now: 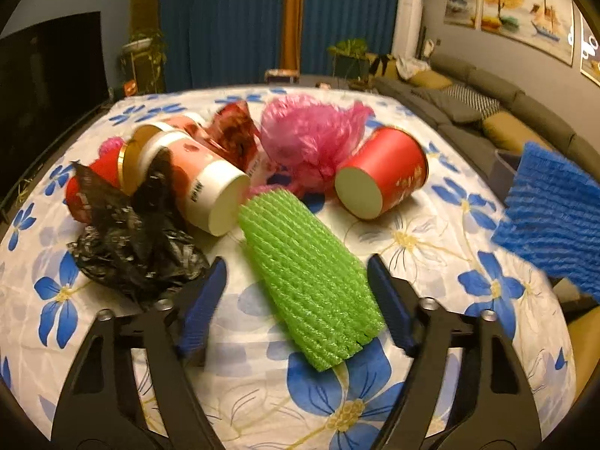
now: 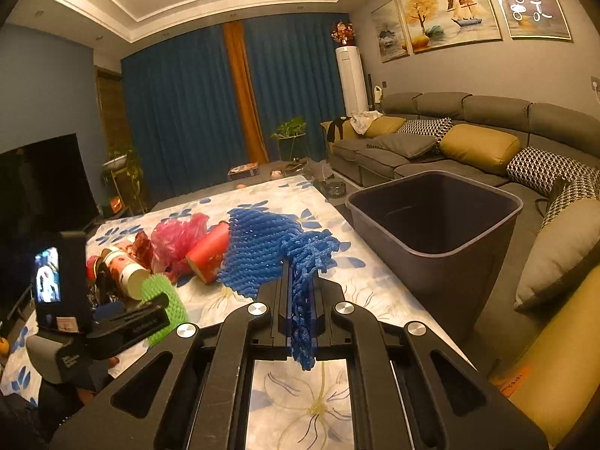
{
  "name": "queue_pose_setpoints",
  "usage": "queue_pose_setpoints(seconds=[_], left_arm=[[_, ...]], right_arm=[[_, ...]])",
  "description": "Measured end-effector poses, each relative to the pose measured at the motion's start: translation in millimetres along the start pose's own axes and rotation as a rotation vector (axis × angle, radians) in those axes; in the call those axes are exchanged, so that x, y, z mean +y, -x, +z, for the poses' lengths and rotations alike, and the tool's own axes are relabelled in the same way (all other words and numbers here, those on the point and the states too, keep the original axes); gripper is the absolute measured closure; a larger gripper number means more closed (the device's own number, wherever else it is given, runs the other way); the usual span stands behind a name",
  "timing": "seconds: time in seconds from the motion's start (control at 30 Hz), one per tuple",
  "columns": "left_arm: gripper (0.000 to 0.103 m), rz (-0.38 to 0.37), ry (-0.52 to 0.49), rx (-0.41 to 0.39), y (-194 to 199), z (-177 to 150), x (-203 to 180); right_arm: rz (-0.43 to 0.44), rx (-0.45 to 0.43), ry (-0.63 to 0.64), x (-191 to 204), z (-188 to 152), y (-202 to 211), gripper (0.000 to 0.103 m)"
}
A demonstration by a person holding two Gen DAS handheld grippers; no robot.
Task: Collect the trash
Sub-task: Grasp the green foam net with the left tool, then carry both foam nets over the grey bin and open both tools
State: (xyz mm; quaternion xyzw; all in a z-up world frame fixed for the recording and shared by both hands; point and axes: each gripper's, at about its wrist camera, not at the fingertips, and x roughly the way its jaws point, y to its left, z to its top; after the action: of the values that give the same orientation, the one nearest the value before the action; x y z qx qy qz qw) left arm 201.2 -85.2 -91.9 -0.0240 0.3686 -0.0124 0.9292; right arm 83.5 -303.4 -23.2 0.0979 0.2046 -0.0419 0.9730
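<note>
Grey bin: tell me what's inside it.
The grey bin beside the table looks empty: only bare dark inner walls show in the right wrist view. Its near wall hides the bottom, so small trash there cannot be ruled out.

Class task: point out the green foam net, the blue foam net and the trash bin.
green foam net (image 1: pixel 307 281), left wrist view, middle of its ribbed body
blue foam net (image 2: pixel 258 251), right wrist view, its spread mesh
trash bin (image 2: pixel 450 281), right wrist view, front outer wall

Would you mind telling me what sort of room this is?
Most likely a home living room: a long grey sofa with cushions, a television, and framed paintings on the wall.
</note>
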Motion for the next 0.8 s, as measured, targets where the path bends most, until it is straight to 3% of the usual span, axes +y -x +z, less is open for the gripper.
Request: queue_pose_setpoints(seconds=[0.17,0.4,0.53,0.67,0.8], left_arm=[[0.061,-0.014,0.003,0.076,-15,0,2],[0.084,-0.045,0.008,0.082,-16,-1,4],[0.089,-0.059,-0.007,0.052,-6,-3,4],[0.089,-0.133,0.002,0.009,17,-1,5],[0.089,-0.206,-0.011,-0.086,56,8,2]], right_arm=[[0.001,-0.001,0.005,2,3,0,0.096],[0.0,-0.001,0.007,3,3,2,0.096],[-0.005,-0.012,0.011,3,4,6,0.096],[-0.007,-0.023,0.011,3,5,10,0.096],[0.002,-0.028,-0.003,1,6,13,0.096]])
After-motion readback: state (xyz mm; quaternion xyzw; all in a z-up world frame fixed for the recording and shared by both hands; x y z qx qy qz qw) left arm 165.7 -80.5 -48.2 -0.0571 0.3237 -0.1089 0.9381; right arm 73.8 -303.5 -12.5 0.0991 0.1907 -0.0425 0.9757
